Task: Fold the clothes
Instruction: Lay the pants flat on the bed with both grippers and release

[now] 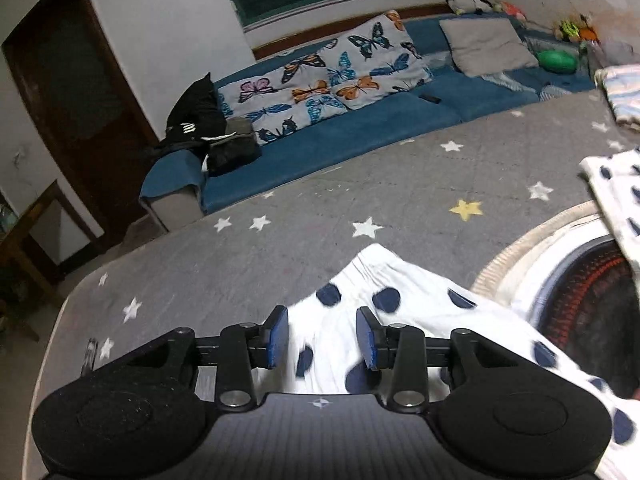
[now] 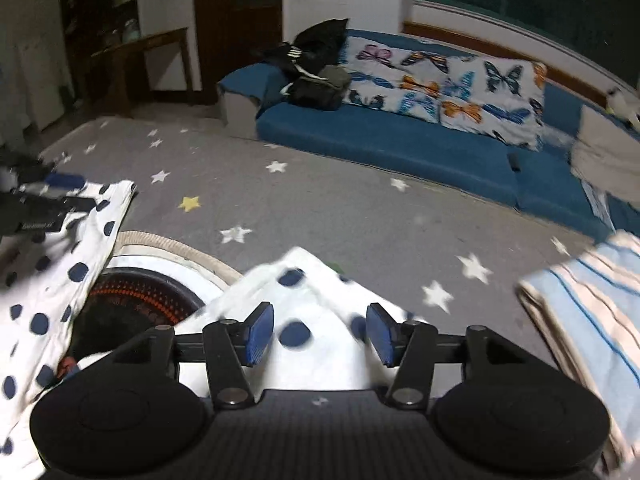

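Observation:
A white garment with navy dots (image 1: 404, 292) lies draped over a round basket (image 1: 516, 248) on the grey star carpet. My left gripper (image 1: 322, 320) is open, and one corner of the garment sits between its blue pads (image 1: 278, 334). Another part of the garment (image 1: 616, 192) shows at the right edge. In the right wrist view my right gripper (image 2: 320, 316) is open too, with a peaked corner of the dotted garment (image 2: 304, 276) between its fingers. The left gripper (image 2: 48, 200) appears blurred at the far left, over the garment's other end (image 2: 60, 272).
The basket (image 2: 168, 248) has a pale woven rim and a dark inside with an orange-red pattern. A folded blue-striped cloth (image 2: 580, 312) lies on the carpet (image 2: 340, 208) to the right. A blue sofa (image 1: 360, 132) with butterfly cushions runs along the far side.

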Available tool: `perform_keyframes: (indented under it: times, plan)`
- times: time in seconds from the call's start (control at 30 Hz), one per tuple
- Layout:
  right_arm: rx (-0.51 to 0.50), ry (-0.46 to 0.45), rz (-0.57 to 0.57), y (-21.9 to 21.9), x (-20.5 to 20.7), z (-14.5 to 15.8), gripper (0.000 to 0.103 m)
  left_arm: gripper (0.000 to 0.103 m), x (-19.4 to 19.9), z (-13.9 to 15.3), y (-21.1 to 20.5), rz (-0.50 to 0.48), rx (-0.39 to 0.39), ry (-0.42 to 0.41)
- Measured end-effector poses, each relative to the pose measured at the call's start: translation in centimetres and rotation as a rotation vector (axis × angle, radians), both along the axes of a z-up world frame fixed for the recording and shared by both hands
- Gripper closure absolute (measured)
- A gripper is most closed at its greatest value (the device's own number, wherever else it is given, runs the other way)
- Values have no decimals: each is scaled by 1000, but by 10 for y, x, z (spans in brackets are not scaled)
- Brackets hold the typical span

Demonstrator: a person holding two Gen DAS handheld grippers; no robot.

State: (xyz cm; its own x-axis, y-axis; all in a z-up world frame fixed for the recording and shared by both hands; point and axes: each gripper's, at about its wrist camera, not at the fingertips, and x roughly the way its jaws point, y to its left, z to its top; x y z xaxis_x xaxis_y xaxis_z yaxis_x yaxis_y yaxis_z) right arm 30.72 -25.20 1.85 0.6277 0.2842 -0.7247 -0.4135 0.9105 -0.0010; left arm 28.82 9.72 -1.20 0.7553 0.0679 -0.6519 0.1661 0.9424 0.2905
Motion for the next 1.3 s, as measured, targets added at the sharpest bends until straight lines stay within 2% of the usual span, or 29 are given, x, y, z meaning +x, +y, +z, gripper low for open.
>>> perform_keyframes:
  times: [0.17, 0.33, 0.4, 0.57, 0.67, 0.7, 0.77, 0.83, 0.87, 0.97, 1.17, 1.3]
  plan:
    - [46, 31, -37, -31, -38, 12, 51, 59, -42, 8, 1, 14, -55, 4]
    - [81, 81, -71, -47, -75, 3, 54, 59, -85, 7, 4, 62, -73, 6]
    - [99, 103, -82, -47, -80, -5, 66, 59, -97, 8, 6, 93, -82, -8]
    - [125, 102, -93, -37, -88, -17, 78, 59, -119, 8, 13, 144, -126, -10]
    - [102, 85, -98, -30, -92, -18, 96, 59, -127, 4, 16, 154, -149, 8]
    - [91, 79, -100, -29, -94, -19, 98, 60, -129, 1, 15, 153, -154, 15]
    - [45, 53, -100, -24, -100, -19, 99, 65, -130, -2, 14, 146, -157, 20]
    - [15, 38, -110, -23, -104, -18, 100, 77, -130, -4, 13, 140, -159, 15]
    - [2, 30, -116, -23, -107, -17, 100, 89, -131, -5, 13, 142, -159, 14]
    - [-32, 10, -151, -30, -114, -16, 100, 97, -133, -6, 15, 159, -136, 4]
    - [-35, -4, -199, -44, -122, -18, 97, 97, -141, -3, 23, 181, -125, -4]
    - [-15, -32, -197, -43, -131, -8, 92, 94, -151, 4, 23, 179, -128, -20]
